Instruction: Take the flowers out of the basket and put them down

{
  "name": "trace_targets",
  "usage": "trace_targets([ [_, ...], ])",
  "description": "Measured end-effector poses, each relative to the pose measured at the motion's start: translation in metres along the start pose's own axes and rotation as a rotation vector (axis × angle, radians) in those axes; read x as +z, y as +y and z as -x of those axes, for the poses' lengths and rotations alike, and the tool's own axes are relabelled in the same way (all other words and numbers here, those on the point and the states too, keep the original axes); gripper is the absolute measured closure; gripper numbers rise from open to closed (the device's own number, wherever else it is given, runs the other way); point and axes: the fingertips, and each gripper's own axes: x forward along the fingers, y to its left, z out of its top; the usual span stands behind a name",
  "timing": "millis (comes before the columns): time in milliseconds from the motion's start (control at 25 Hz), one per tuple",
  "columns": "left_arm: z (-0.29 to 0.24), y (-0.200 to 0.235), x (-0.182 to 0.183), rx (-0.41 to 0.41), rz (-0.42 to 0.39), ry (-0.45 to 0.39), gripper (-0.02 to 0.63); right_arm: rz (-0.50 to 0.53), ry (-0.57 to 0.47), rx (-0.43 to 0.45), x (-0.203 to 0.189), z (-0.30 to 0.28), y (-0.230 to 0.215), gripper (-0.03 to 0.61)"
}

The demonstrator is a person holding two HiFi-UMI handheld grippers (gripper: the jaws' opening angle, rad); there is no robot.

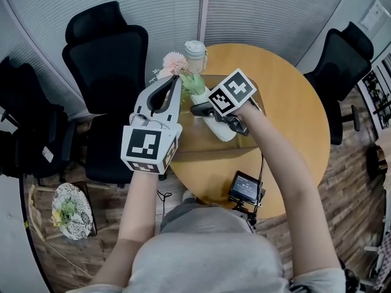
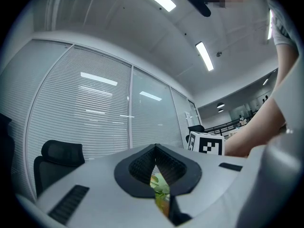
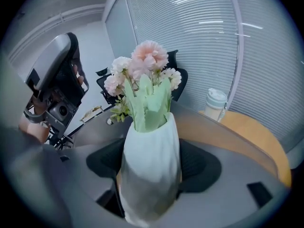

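- While the right gripper (image 3: 151, 175) is clamped on the white-wrapped bouquet (image 3: 148, 137) above the round table (image 1: 293, 102), keep the stems upright.
- Left gripper (image 2: 155, 148), jaws together beside the blooms (image 1: 175, 61): keep it clear.
- Set the bouquet down away from the lidded cup (image 1: 195, 55).

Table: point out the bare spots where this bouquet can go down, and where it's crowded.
Bare: the right half of the table, between the right forearm and the right rim; also the near strip left of the small screen. Crowded: the far left edge, where the lidded cup and the held bouquet bunch.
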Motion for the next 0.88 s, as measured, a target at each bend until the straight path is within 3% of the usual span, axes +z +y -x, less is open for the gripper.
trace_targets([
  [880, -0.007, -0.048, 0.011, 0.024, -0.004, -0.009, 0.611, -0.006, -0.24, -0.09, 0.026, 0.075, -0.011, 0.219],
])
